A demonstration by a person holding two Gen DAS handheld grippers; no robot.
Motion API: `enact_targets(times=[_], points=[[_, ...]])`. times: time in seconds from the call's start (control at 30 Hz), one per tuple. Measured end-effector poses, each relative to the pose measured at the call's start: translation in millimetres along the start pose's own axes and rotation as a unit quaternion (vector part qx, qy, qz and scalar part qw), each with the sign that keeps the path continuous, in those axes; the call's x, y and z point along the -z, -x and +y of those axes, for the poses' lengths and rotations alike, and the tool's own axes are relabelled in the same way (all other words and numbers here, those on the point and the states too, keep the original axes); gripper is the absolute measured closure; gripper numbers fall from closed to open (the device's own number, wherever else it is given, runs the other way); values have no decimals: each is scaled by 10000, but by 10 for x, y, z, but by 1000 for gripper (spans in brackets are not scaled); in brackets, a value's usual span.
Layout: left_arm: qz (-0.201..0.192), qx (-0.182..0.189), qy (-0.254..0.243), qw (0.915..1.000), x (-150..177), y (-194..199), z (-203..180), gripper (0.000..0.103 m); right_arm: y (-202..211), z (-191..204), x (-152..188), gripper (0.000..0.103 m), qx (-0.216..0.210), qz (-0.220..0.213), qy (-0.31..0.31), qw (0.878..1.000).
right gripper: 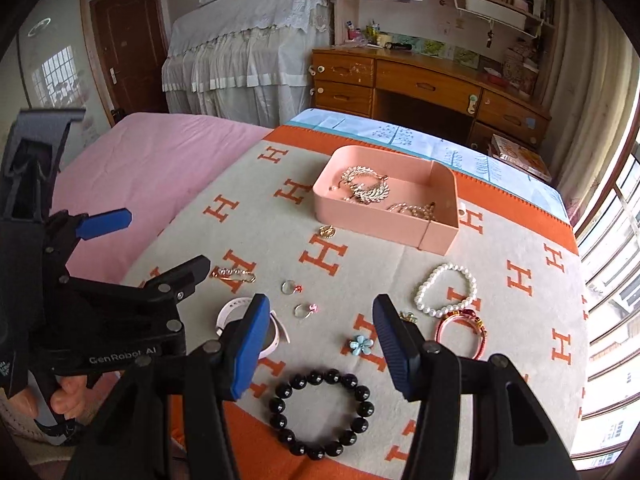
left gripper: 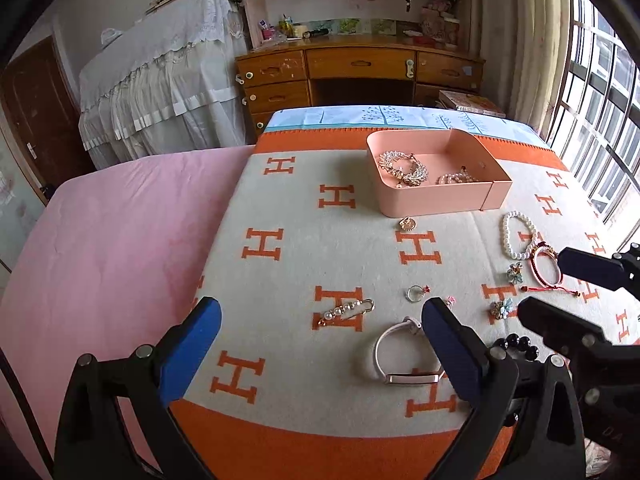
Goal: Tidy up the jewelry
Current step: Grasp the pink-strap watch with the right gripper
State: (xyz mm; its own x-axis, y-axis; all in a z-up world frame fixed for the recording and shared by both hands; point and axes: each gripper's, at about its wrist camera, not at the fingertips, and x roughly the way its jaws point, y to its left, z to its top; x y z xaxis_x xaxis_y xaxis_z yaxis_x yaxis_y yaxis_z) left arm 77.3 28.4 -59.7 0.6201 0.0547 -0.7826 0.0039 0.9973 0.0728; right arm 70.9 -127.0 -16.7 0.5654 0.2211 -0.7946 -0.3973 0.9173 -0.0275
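The pink tray (right gripper: pixel 384 216) sits far ahead of both grippers on the orange-and-grey H-patterned blanket (left gripper: pixel 288 200), with a gold leafy piece (right gripper: pixel 366 186) and a bead strand (right gripper: pixel 416 210) already inside. Loose pieces lie between it and the grippers. The right gripper (right gripper: pixel 320 344) hangs with its jaws spread wide and holding nothing; a turquoise flower brooch (right gripper: pixel 361 344) lies between its fingers and the black bead bracelet (right gripper: pixel 320 412) just below them. A white pearl bracelet (right gripper: pixel 446 290) and a red bangle (right gripper: pixel 460 328) lie ahead to its right. The left gripper (left gripper: pixel 320 336) is likewise wide open and empty, with the pearl pin (left gripper: pixel 346 312) between its fingers and the pink band (left gripper: pixel 404 356) by its right finger. Only the right view shows the whole black bracelet. The blanket lies over a pink bed (left gripper: pixel 112 248), with bare blanket left of the tray. Beyond stand a wooden desk (left gripper: pixel 360 68) and windows to the right.
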Motion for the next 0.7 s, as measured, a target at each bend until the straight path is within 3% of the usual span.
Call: enact_targets(times=[0.7], points=[[579, 355, 217, 9975, 370, -522, 604, 4, -712, 489, 75, 49, -301, 874, 1110, 9895]])
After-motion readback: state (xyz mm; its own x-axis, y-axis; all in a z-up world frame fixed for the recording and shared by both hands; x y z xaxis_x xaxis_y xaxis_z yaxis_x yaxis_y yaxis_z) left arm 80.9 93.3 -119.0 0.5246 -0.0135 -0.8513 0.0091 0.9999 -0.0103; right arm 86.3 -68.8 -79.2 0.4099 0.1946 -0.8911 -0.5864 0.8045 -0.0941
